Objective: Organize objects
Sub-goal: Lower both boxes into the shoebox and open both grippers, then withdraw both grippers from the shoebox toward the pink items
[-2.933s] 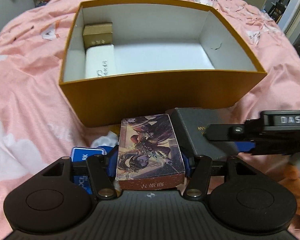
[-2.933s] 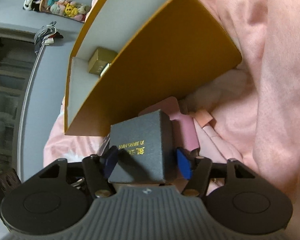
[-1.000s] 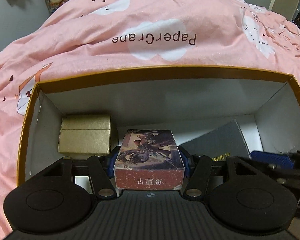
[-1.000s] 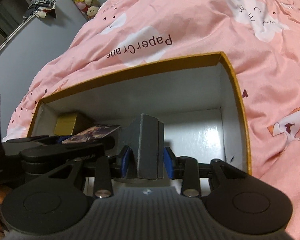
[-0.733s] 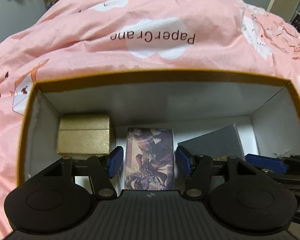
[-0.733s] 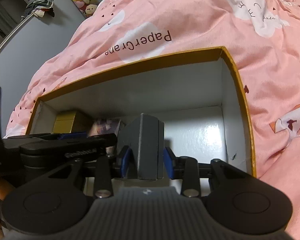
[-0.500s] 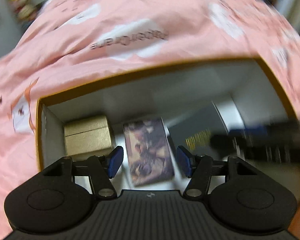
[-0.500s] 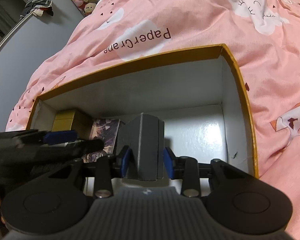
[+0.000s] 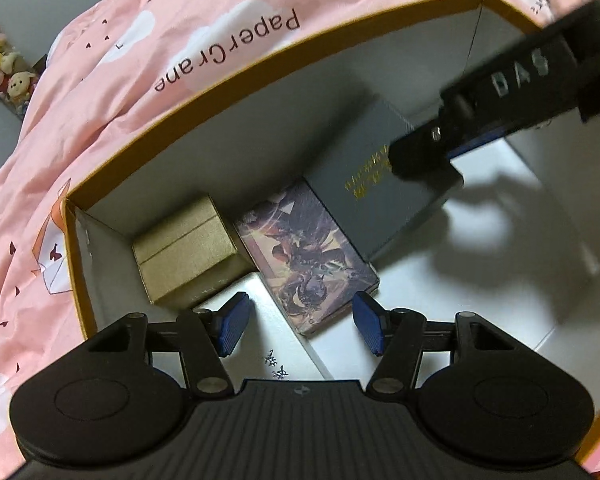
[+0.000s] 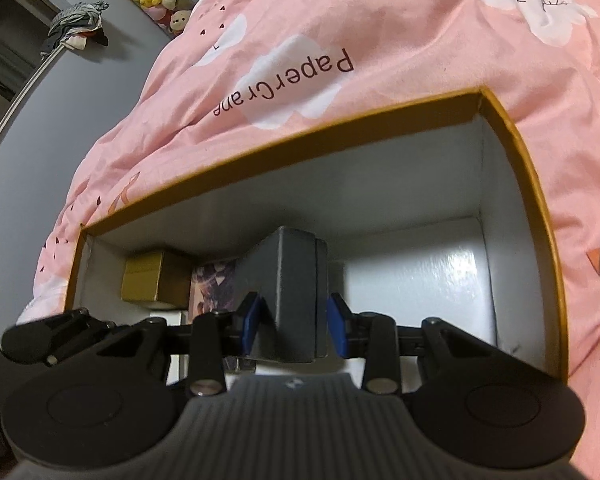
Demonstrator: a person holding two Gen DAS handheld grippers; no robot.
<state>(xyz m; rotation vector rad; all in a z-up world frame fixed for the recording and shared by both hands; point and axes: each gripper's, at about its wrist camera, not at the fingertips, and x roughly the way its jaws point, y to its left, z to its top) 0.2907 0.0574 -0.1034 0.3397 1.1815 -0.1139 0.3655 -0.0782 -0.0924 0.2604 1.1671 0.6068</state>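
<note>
A pink bedspread (image 9: 112, 92) fills the upper left of the frame, and on it sits the open orange box (image 9: 228, 80) with white walls; inside, a dark grey box (image 9: 384, 196) stands at centre right, an illustrated card box (image 9: 308, 256) lies flat beside it, and a gold box (image 9: 184, 248) fills the left corner. The right hand-held gripper (image 10: 294, 324) clamps the dark grey box; the left hand-held gripper (image 9: 300, 328) hangs wide and empty above the card box.

Illustrated card box (image 9: 306, 258) lies flat beside tilted grey box (image 9: 380, 184).
</note>
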